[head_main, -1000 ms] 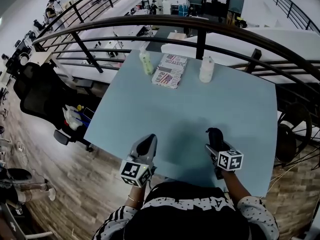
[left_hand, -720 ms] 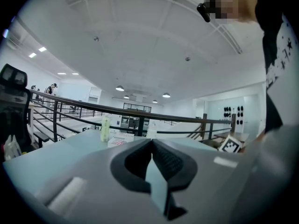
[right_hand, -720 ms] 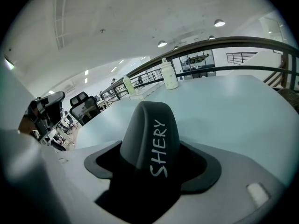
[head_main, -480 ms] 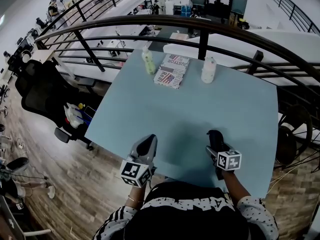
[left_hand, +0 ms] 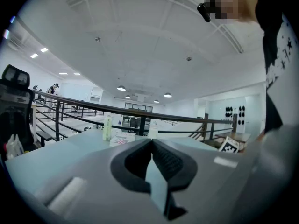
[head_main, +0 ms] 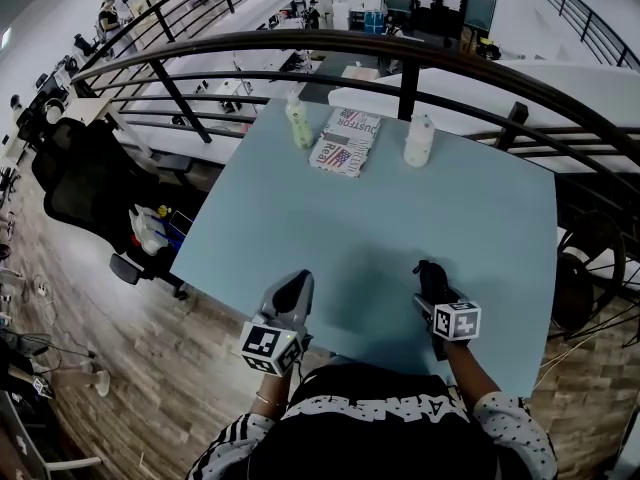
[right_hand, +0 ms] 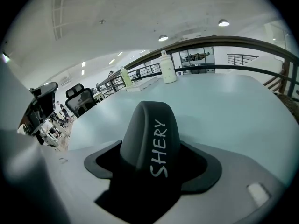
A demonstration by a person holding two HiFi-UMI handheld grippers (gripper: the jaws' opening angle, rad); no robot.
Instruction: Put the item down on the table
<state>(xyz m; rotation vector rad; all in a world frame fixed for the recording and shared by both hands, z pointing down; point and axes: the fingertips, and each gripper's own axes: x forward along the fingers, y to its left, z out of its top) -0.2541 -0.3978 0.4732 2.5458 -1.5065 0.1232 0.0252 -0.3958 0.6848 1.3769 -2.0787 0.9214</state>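
Pale blue laminate worktop (head_main: 380,208) fills the head view. Over its near edge we hold the left gripper (head_main: 293,290) and the right gripper (head_main: 433,286). The right one carries a black, rounded, matte item (head_main: 429,268) low over the worktop, and we cannot tell whether it touches yet. At the worktop's far edge stand a pale green bottle (head_main: 297,125), a flat printed packet (head_main: 345,141) and a white bottle (head_main: 418,140), all well apart from both grippers.

From the left gripper view, its fingers are pressed together at the tips with nothing between them.

From the right gripper view, the fingers are closed round the black item (right_hand: 152,134), which arches up between them and bears white lettering, "SHERY". We judge it light and fairly stiff, with a smooth skin that could slip. The hold low on its sides looks sound, so it should go flat onto the worktop's bare near part before the fingers ease apart.
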